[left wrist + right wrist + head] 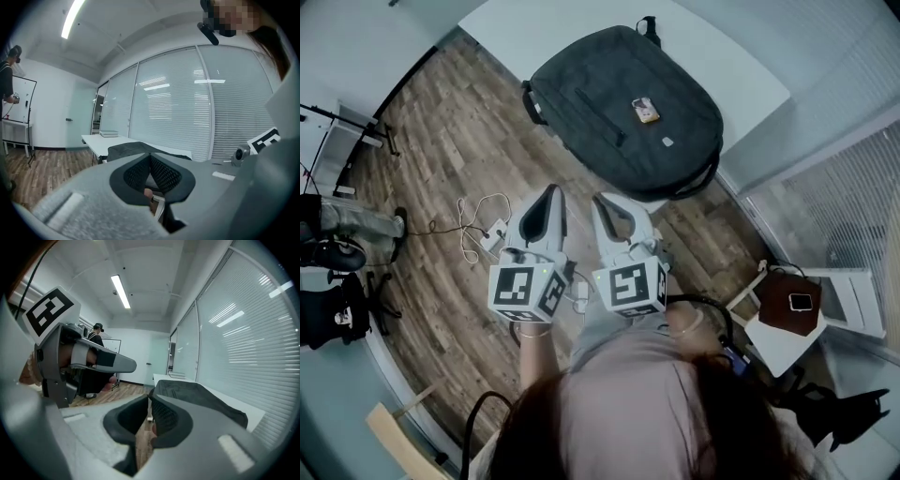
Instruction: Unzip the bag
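A dark grey backpack [619,103] lies flat on a white table [516,28], with a small tag [645,111] on its upper face. Both grippers hover side by side over the wood floor, short of the table and apart from the bag. My left gripper [551,190] is shut with nothing in it; its pads meet in the left gripper view [150,155], and the backpack [131,149] lies beyond them. My right gripper [602,200] stands slightly open and empty. A thin slit shows floor between its pads [150,398], with the backpack [201,397] ahead to the right.
White cables and a power strip [483,230] lie on the floor left of the grippers. A chair with a brown seat and a phone [792,305] stands at the right. Blinds on a glass wall [853,187] run behind the table. A person [96,336] stands far off by a whiteboard.
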`<state>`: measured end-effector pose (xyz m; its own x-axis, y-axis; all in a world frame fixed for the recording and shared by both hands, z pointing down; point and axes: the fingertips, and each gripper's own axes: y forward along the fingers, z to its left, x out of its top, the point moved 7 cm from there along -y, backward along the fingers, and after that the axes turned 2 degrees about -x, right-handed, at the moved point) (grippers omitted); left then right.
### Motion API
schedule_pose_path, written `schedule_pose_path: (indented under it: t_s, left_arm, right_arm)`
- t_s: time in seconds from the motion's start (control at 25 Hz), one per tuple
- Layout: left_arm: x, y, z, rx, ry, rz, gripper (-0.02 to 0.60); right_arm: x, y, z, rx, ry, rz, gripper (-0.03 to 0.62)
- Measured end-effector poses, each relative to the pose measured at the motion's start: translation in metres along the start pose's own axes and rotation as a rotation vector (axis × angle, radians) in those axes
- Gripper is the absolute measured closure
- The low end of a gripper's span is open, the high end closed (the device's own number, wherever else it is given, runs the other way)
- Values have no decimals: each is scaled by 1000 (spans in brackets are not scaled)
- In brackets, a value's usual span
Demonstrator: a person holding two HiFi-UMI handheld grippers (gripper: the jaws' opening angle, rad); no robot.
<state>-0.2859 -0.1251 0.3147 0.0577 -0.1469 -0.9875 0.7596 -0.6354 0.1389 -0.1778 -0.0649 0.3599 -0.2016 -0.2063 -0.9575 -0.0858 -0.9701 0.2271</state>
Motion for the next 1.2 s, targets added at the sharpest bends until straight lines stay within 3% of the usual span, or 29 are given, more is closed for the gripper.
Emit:
schedule_pose_path:
  t_s: [0.44,1.2]
  left_arm:
    - [-19,22,46,-134,0,23,572]
    - [-54,68,83,-326,48,66,572]
  right_arm:
    - [-13,44,24,-194,77,63,543]
    - [-75,101,40,-368,231,110,525]
